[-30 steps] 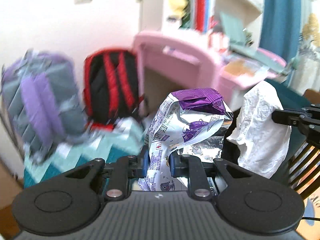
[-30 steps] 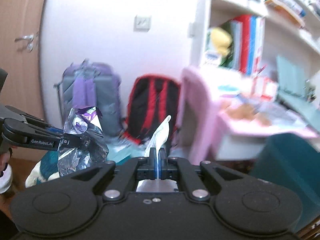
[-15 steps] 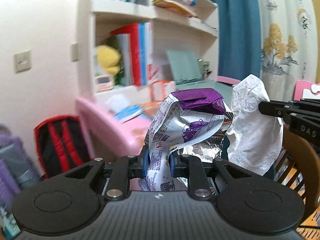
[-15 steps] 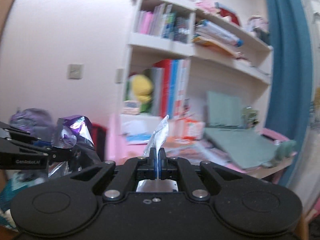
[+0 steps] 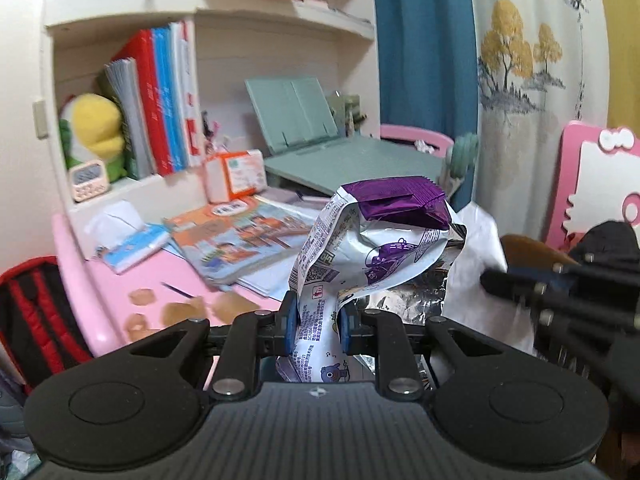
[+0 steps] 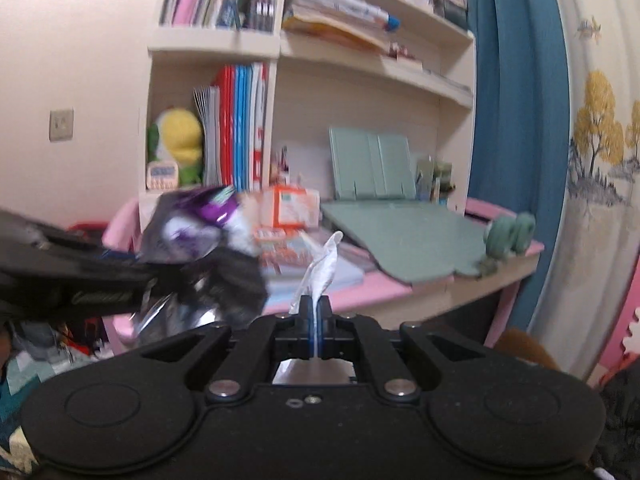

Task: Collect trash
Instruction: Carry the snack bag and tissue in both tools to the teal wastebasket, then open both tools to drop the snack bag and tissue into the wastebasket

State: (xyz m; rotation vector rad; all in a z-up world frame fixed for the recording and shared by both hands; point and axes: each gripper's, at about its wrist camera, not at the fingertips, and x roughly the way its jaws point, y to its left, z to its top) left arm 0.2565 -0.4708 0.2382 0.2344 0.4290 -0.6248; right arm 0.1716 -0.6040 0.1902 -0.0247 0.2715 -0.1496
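My left gripper is shut on a crumpled silver and purple snack wrapper, which stands up between the blue pads. My right gripper is shut on a thin white plastic bag, whose twisted top pokes up above the pads. In the left wrist view the white bag hangs just right of the wrapper, with the right gripper's black fingers on it. In the right wrist view the wrapper is a blur at the left, held by the left gripper's fingers.
A pink desk ahead carries books, a tissue pack and a green book stand. A cream shelf unit stands on it. Blue curtain and printed curtain hang right. A red-black backpack sits left.
Both grippers swung right and rose with their loads: the backpacks and floor slid out to the left, and the desk top, shelves and curtains came into view. Neither grip changed.
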